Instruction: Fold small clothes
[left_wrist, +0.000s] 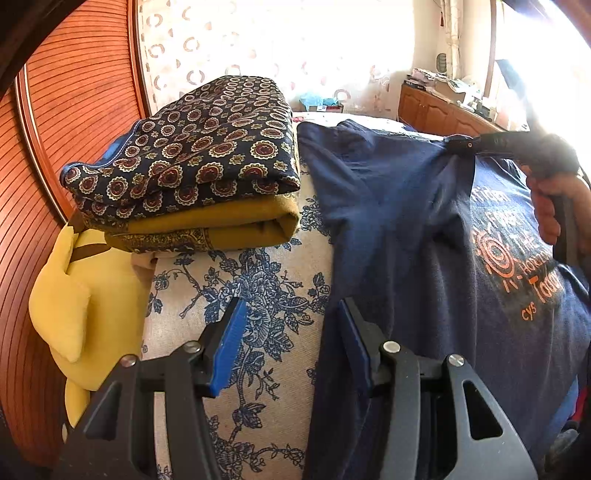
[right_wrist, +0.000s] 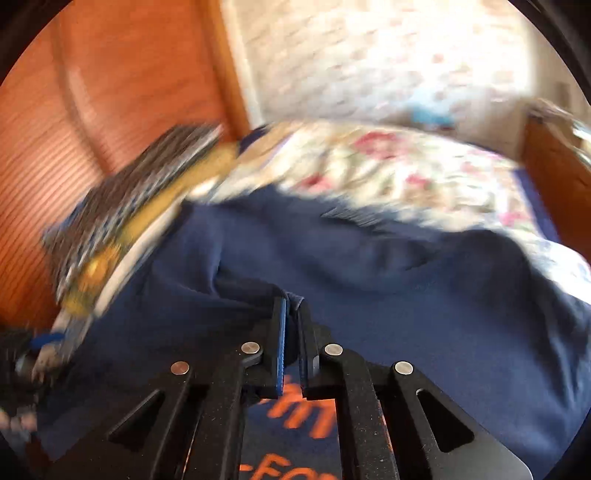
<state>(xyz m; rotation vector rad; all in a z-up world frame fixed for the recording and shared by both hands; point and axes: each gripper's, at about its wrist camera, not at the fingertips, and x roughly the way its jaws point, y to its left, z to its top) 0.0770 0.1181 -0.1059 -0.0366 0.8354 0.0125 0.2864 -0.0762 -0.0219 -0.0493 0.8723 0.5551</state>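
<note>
In the left wrist view, low in the frame, the left gripper (left_wrist: 291, 343) holds its blue-padded fingers (left_wrist: 231, 345) about half apart, empty, over the blue floral bed cover (left_wrist: 258, 280) and the edge of the navy cotton T-shirt with orange print (left_wrist: 406, 229). In the right wrist view, bottom centre, the right gripper (right_wrist: 291, 314) pinches a fold of that shirt. Upper left lies a stack of folded patterned navy and mustard cloths (left_wrist: 192, 166)
</note>
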